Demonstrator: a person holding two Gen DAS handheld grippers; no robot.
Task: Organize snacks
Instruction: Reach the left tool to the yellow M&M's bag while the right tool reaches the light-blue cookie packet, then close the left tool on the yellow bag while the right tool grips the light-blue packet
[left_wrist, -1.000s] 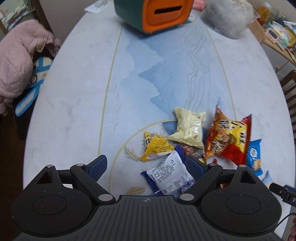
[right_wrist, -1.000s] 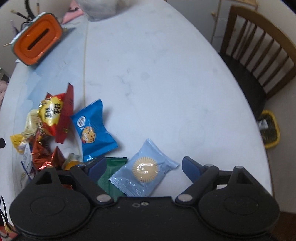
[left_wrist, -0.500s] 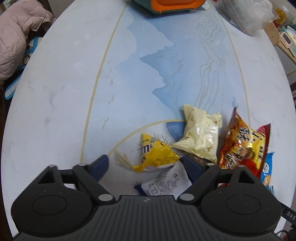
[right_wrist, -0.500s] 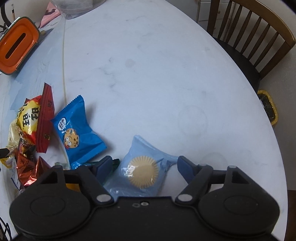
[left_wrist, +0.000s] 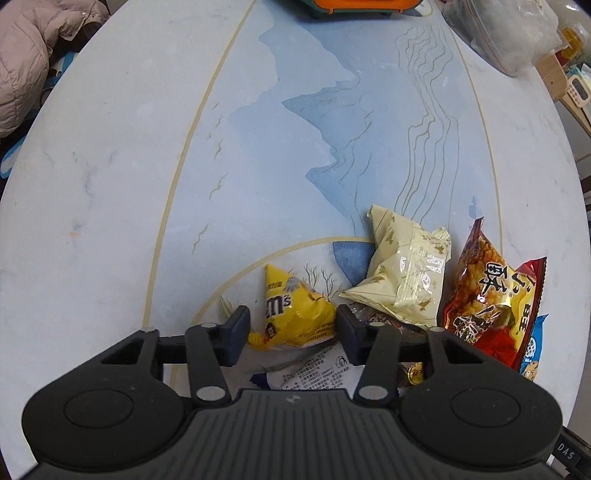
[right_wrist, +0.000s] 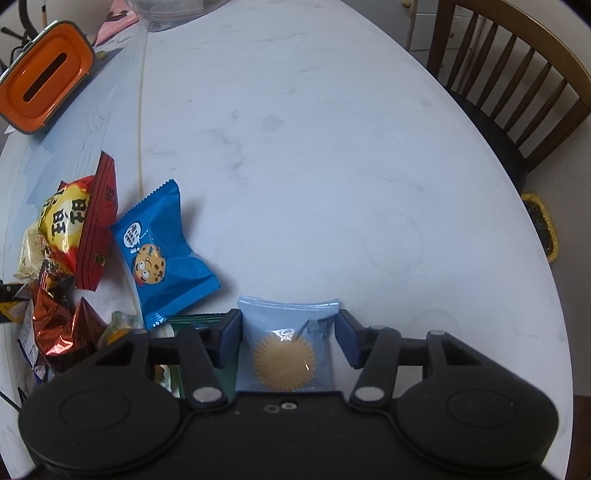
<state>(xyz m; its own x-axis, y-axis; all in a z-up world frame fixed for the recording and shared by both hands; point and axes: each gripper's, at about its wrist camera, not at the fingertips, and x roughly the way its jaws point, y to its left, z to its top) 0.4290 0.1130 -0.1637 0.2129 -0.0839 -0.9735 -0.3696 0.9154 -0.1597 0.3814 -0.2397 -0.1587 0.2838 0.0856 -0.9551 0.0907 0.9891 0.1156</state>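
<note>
The left hand-held gripper (left_wrist: 291, 326) pinches the yellow M&M's bag (left_wrist: 291, 314) between narrowed fingers, while the right hand-held gripper (right_wrist: 288, 334) clasps the pale blue biscuit packet (right_wrist: 286, 339) on the desk (right_wrist: 314, 147).

Left gripper (left_wrist: 291, 334), bottom of frame: matte black ribbed body, two round discs, silver pivot screws, dark blue finger pads (left_wrist: 238, 334). Right gripper (right_wrist: 288, 338), bottom of frame: smooth black body, same discs, screws, blue pads (right_wrist: 347, 341).

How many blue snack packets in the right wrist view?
2. The bright blue cookie packet lies left of centre beside the red-and-yellow bag; the pale blue biscuit packet sits between the right gripper fingers. Others may be hidden in the pile.
</note>
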